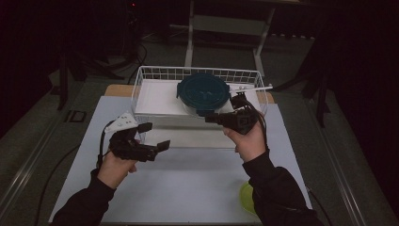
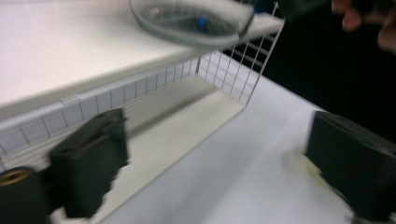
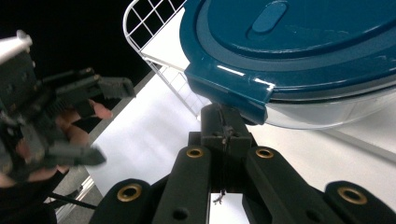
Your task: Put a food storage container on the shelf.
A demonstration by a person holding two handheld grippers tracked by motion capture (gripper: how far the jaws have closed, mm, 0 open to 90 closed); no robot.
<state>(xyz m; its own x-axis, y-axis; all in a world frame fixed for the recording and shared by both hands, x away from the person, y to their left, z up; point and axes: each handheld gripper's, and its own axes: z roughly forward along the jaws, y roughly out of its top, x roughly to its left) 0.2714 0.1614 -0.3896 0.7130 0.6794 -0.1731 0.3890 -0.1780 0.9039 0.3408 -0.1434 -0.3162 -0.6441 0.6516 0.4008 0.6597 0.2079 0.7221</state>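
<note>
White wire basket [image 1: 141, 89] at far edge of counter [image 1: 197, 179], near side low, open counter in front. Teal-lidded clear container [image 1: 203, 93] inside, toward basket's right end, on white liner; lid tab right at right tool [image 1: 214, 117], jaws together under it. Left tool [image 1: 155, 136] near basket's left front corner, jaws apart, holding nothing. Yellow-green dish [image 1: 247, 197] at counter's near right edge. Dark room beyond.
</note>
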